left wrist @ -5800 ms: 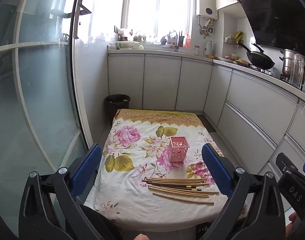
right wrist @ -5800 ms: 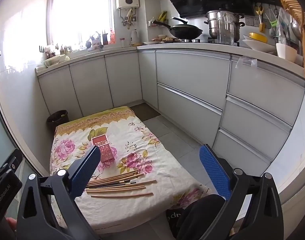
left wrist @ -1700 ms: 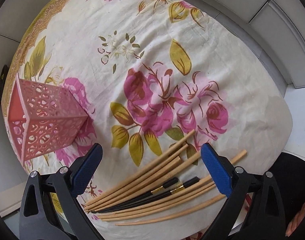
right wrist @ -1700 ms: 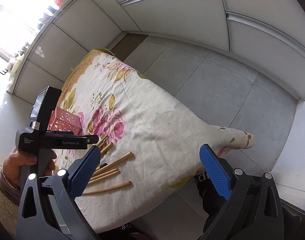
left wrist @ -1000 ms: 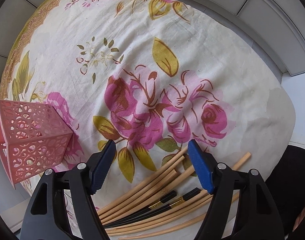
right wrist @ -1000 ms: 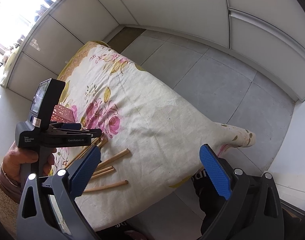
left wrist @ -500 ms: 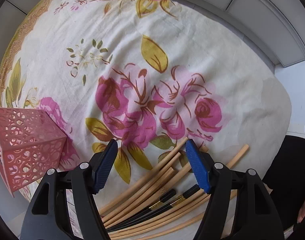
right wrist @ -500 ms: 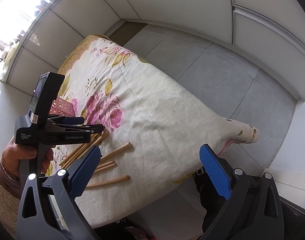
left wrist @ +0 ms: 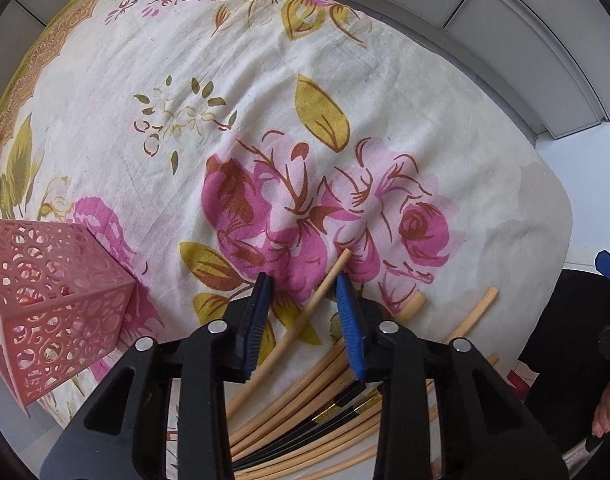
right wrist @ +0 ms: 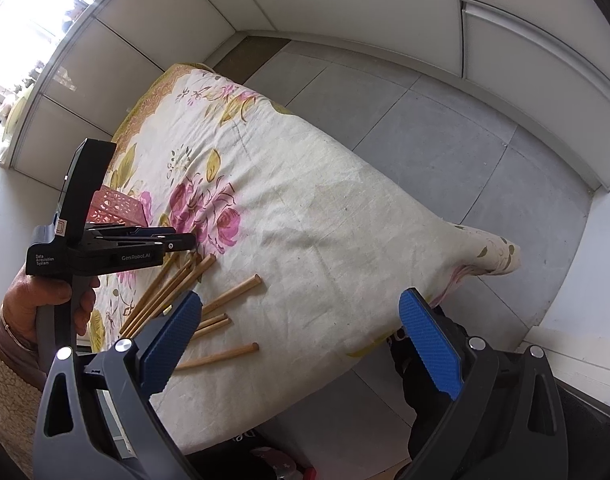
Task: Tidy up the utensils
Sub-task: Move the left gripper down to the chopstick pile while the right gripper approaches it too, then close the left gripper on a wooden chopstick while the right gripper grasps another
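Note:
Several wooden chopsticks [left wrist: 313,376] and a black pair [left wrist: 305,436] lie in a bundle on the floral cloth. My left gripper [left wrist: 303,308] is low over the bundle with its blue jaws narrowed around one wooden chopstick [left wrist: 301,320], a gap still showing on each side. The pink lattice holder [left wrist: 45,300] stands upright to the left. In the right wrist view the left gripper [right wrist: 189,240] hovers over the chopsticks [right wrist: 173,284], with the holder [right wrist: 117,204] behind it. My right gripper [right wrist: 301,340] is wide open and empty, above the table's near edge.
The floral cloth [right wrist: 305,200] covers a small table, its corner [right wrist: 497,256] drooping toward the grey floor tiles [right wrist: 445,128]. White cabinet fronts [right wrist: 345,4] run along the far side. Loose chopsticks [right wrist: 221,354] lie near the front edge.
My left gripper's jaws have closed in from wide to narrow around one wooden chopstick, which now angles away from the bundle. The right gripper has stayed open and nearly still.

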A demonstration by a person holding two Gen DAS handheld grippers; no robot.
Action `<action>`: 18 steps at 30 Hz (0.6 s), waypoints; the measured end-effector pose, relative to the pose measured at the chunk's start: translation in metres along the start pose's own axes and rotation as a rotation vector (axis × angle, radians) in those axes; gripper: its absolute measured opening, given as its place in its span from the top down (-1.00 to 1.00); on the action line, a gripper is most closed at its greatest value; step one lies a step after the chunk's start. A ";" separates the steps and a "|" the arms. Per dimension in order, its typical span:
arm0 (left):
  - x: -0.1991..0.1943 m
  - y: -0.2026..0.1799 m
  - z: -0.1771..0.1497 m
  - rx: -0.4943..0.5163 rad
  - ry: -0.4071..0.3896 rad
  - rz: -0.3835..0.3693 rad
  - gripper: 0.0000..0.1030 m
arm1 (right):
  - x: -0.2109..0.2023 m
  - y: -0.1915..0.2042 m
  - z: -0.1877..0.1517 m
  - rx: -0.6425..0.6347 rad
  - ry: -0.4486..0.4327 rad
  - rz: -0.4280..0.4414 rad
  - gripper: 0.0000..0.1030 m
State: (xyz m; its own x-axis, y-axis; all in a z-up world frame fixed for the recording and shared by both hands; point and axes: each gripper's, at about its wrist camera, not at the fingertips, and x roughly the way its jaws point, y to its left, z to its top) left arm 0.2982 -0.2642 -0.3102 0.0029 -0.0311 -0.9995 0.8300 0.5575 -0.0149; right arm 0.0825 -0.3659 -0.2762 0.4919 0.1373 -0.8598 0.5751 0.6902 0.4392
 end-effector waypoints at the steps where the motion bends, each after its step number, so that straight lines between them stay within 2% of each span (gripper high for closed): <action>1: 0.008 0.013 -0.008 -0.001 -0.008 0.002 0.55 | 0.000 0.000 -0.001 0.007 0.005 -0.002 -0.87; 3: 0.003 0.017 -0.015 -0.013 -0.027 0.012 0.75 | 0.002 -0.002 -0.005 0.040 0.026 0.002 -0.87; 5: 0.000 0.017 -0.023 0.006 -0.069 0.044 0.77 | 0.008 -0.002 -0.011 0.091 0.074 0.010 -0.87; 8: -0.008 0.016 -0.041 0.003 -0.141 0.105 0.78 | 0.022 0.001 -0.020 0.199 0.193 0.050 -0.86; 11: -0.032 0.021 -0.058 -0.024 -0.252 0.126 0.79 | 0.043 0.009 -0.030 0.294 0.330 0.085 -0.63; 13: -0.056 0.022 -0.072 -0.029 -0.328 0.118 0.79 | 0.057 0.014 -0.039 0.366 0.421 0.090 -0.36; 15: -0.083 0.020 -0.090 -0.026 -0.407 0.111 0.79 | 0.071 0.017 -0.047 0.446 0.499 0.085 -0.21; 17: -0.105 0.014 -0.108 -0.028 -0.477 0.107 0.79 | 0.083 0.020 -0.056 0.540 0.541 0.068 -0.20; 18: -0.114 0.014 -0.116 -0.032 -0.506 0.103 0.79 | 0.083 0.021 -0.057 0.580 0.530 0.048 -0.20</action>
State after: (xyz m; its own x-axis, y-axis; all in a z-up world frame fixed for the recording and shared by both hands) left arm 0.2447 -0.1565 -0.1995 0.3596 -0.3673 -0.8577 0.7936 0.6040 0.0741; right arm 0.0985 -0.2995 -0.3528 0.2316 0.5785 -0.7821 0.8821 0.2141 0.4195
